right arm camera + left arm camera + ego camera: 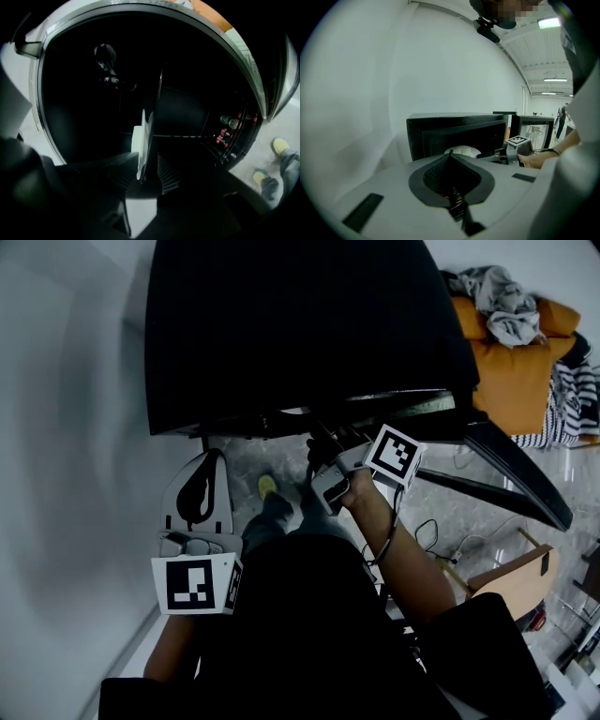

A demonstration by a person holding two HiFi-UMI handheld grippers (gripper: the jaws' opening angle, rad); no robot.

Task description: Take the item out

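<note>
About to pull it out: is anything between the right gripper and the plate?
Nothing visible. The plate stands edge-on between the open jaws of the right gripper, inside the dark cabinet.

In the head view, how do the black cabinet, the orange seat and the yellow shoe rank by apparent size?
Largest: black cabinet
Middle: orange seat
Smallest: yellow shoe
The cabinet lies nearer the camera, which enlarges it.

box (300,324): black | item (139,140): white | sofa (516,371): orange — cloth (572,399): black-white stripes | shoe (267,486): yellow | floor (234,460): grey marbled
</note>
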